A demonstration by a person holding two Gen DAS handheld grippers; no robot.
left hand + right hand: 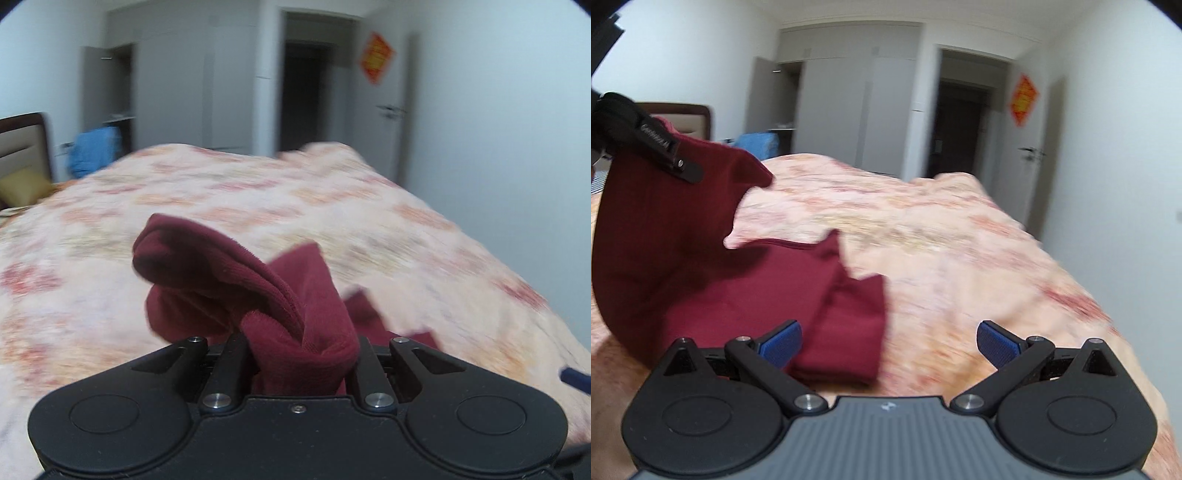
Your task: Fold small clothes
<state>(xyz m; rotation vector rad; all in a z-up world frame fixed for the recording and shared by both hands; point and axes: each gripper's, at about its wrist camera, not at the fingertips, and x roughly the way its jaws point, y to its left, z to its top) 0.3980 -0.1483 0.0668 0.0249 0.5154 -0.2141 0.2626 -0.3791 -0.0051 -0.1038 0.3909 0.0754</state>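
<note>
A dark red garment (258, 291) is bunched between the jaws of my left gripper (301, 350), which is shut on it and lifts one part above the bed. In the right wrist view the same red garment (701, 258) hangs from the left gripper (661, 147) at the upper left and drapes down onto the bedspread. My right gripper (888, 341) is open, blue pads (781, 345) wide apart, empty. Its left pad is just over the garment's lower folded edge.
The bed is covered by a pink and orange floral bedspread (960, 240). A headboard (22, 140) and yellow pillow (24, 188) lie at the far left. Blue cloth (94, 149) hangs near a wardrobe (166, 92). An open doorway (306, 96) and a door (384, 107) are behind.
</note>
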